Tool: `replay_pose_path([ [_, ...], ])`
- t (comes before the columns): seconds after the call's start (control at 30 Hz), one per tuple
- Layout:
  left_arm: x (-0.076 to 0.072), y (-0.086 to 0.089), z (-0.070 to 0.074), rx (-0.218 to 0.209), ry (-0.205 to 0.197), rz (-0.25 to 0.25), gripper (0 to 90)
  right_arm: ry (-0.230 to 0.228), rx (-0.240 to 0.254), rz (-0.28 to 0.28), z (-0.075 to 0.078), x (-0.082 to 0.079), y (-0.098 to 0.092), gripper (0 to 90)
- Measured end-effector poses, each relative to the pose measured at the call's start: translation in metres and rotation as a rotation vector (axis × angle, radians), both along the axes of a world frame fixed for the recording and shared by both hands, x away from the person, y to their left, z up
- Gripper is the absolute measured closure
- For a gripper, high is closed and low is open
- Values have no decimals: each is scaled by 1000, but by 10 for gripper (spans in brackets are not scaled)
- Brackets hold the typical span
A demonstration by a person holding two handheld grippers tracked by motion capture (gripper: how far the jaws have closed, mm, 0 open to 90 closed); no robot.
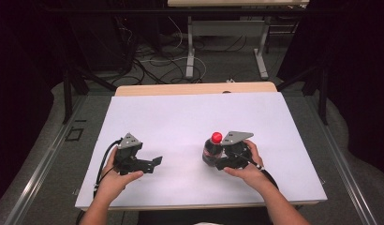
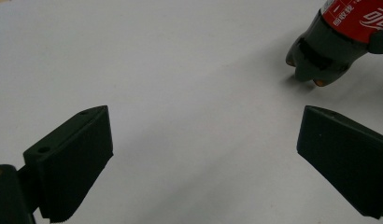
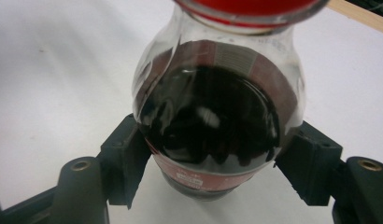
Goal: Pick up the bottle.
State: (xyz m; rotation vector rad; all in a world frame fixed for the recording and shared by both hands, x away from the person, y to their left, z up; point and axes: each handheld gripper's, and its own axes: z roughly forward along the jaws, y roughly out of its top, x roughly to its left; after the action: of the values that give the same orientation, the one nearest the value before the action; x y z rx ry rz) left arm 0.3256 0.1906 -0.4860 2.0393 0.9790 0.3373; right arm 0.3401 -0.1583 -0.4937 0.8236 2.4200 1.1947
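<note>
Both of my hands sit near the front edge of the white tabletop [image 1: 180,112]. My right gripper [image 3: 210,163] has its fingers [image 3: 126,161] pressed on either side of a cola bottle [image 3: 213,121], dark liquid inside, red cap toward the camera; in the high view the bottle stands right of the tabletop's middle, well in from every edge. My left gripper [image 2: 203,158] has its fingers [image 2: 73,158] spread wide with bare white surface between them, and the bottle's base lies ahead and off to one side. Open white surface stretches beyond both grippers to the far wooden edge [image 1: 195,88].
</note>
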Motion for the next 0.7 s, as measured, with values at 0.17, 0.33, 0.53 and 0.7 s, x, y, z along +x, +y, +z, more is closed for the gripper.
replay_pose_path([
  [0.17,-4,-12,5,-30,-26,-46,105,-6,-10,60,7,-9,9,305],
  [0.33,-9,-25,20,-76,-50,-151,164,18,-12,143,12,-16,18,305],
  [0.53,-14,-46,46,-127,-66,-290,254,33,-41,196,13,-21,25,305],
  [0.7,-14,-65,65,-147,-64,-409,315,42,-57,226,14,-24,28,305],
])
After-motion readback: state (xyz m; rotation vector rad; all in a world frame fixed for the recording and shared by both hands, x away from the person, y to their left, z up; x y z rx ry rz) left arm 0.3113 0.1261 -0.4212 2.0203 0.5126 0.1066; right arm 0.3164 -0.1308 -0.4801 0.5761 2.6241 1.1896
